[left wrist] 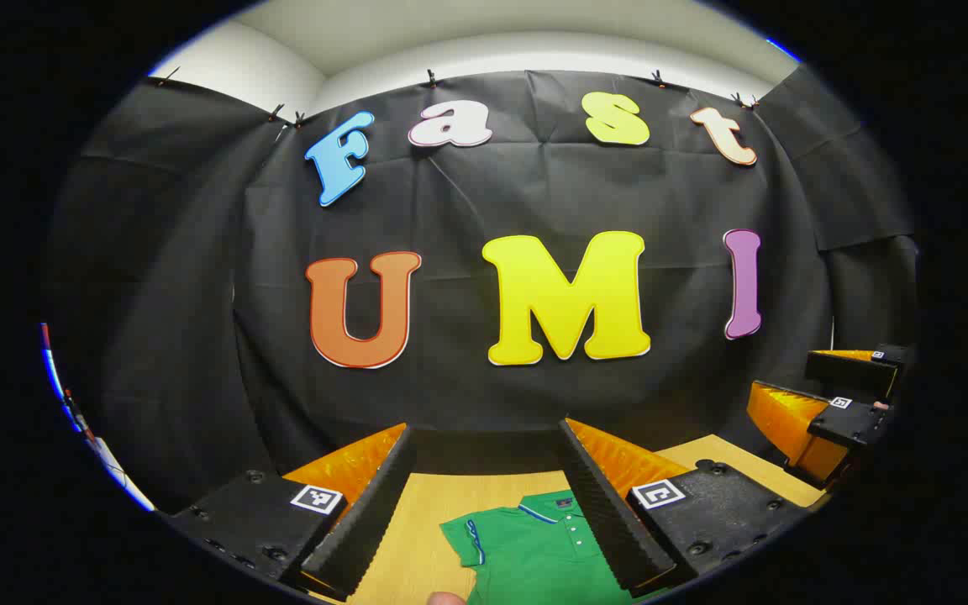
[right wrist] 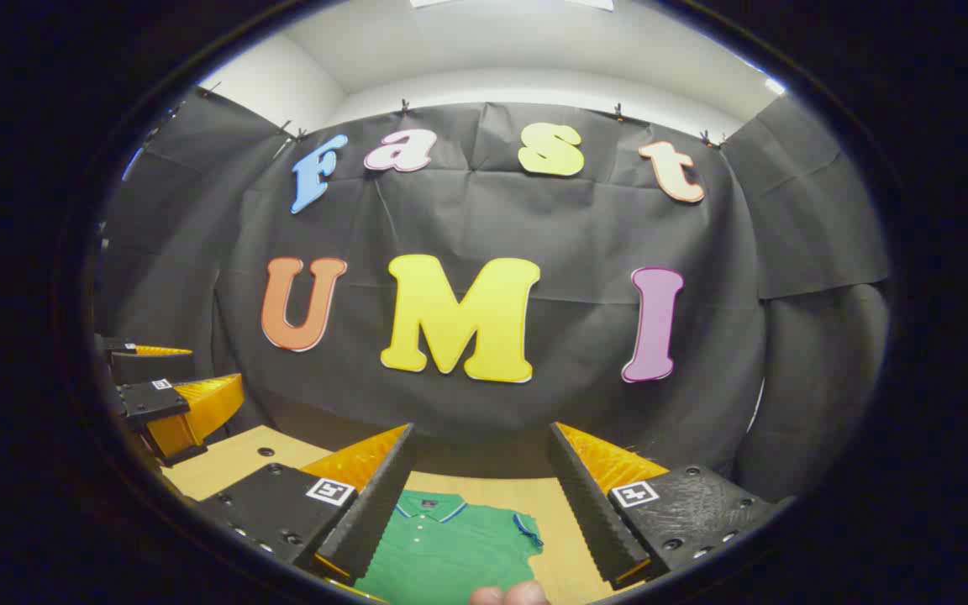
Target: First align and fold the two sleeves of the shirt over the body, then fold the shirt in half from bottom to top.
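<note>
A wooden table (left wrist: 417, 521) stands against the booth's black cloth wall, and everything else sits on or above it. On the table lies a green shirt (left wrist: 534, 550), spread flat with its collar toward the wall; its blue-trimmed collar (right wrist: 427, 507) and one short sleeve (right wrist: 526, 531) show in the right gripper view, the other sleeve (left wrist: 463, 538) in the left gripper view. Both sleeves lie out to the sides of the body, unfolded. The left gripper (left wrist: 484, 496) hangs above the shirt's collar end with its fingers spread wide and nothing between them. The right gripper (right wrist: 480, 500) hangs above the same end of the shirt, likewise wide apart and empty. Each gripper also appears at the edge of the other's view, beside the table. A small pale shape at the bottom rim, below the shirt, may be a fingertip (right wrist: 509, 595), though it is too cropped to be sure.
</note>
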Demonstrator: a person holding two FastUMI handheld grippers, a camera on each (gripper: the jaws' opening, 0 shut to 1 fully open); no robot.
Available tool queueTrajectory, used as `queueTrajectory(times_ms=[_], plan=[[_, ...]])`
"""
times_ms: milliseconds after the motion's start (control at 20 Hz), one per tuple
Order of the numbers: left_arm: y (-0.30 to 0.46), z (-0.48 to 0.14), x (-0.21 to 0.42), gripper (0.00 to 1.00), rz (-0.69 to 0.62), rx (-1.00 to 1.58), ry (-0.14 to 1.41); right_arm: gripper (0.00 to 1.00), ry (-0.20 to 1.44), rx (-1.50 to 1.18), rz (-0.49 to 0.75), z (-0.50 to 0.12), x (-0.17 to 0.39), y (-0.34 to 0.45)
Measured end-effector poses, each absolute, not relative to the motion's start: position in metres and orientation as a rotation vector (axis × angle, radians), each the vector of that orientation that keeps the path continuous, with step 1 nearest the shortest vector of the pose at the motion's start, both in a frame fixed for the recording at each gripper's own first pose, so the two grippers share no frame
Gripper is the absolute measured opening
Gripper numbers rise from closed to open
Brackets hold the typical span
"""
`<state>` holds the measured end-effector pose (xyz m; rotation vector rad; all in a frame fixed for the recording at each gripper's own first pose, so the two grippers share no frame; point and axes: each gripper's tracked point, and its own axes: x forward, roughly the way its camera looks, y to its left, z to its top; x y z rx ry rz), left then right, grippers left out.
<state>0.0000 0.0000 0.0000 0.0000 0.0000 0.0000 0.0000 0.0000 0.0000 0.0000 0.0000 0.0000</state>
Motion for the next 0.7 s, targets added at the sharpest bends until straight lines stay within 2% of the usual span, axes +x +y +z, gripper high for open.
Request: queueTrajectory(times_ms=[700], plan=[[-0.003, -0.003, 0.018, 1.00, 0.018, 0.013, 0.002, 0.96, 0.023, -0.015, -0.019, -0.006, 0.021, -0.016]])
